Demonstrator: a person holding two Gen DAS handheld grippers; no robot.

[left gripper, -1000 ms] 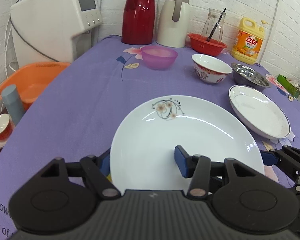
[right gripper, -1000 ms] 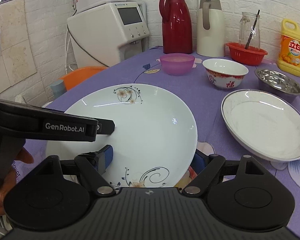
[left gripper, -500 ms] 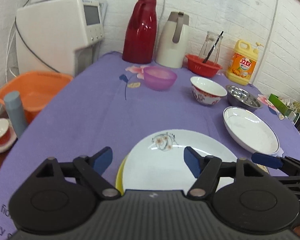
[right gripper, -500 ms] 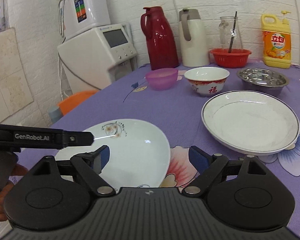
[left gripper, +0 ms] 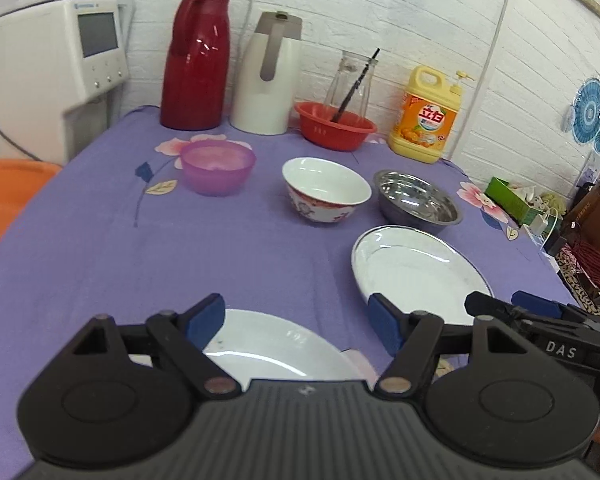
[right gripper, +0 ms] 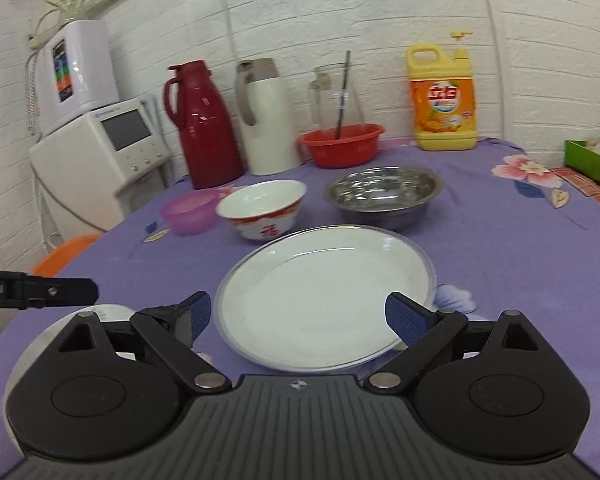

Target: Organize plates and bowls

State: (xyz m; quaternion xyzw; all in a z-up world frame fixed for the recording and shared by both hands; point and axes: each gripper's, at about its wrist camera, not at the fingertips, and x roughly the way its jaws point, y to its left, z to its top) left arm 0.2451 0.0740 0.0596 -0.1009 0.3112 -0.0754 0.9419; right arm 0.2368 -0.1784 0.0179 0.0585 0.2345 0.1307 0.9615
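Note:
The white flowered plate (left gripper: pixel 268 352) lies on the purple table just below my left gripper (left gripper: pixel 300 322), which is open and empty above it. A silver-rimmed white plate (right gripper: pixel 324 296) lies right of it, in front of my right gripper (right gripper: pixel 300 318), which is open and empty with its fingers astride the plate's near edge. Behind stand a red-and-white bowl (right gripper: pixel 262 216), a steel bowl (right gripper: pixel 382 196) and a purple bowl (right gripper: pixel 188 212). They also show in the left wrist view: rimmed plate (left gripper: pixel 416 272), red-and-white bowl (left gripper: pixel 324 190), steel bowl (left gripper: pixel 418 202), purple bowl (left gripper: pixel 218 166).
At the back stand a red thermos (left gripper: pixel 196 60), a white jug (left gripper: pixel 270 76), a red basin (left gripper: pixel 334 126) with a glass carafe, and a yellow detergent bottle (left gripper: pixel 428 116). A white appliance (left gripper: pixel 52 64) and an orange tub (left gripper: pixel 4 196) are left of the table.
Both grippers let go of the flowered plate and lifted back from it; it now lies on the table. The right gripper swung right to face the rimmed plate.

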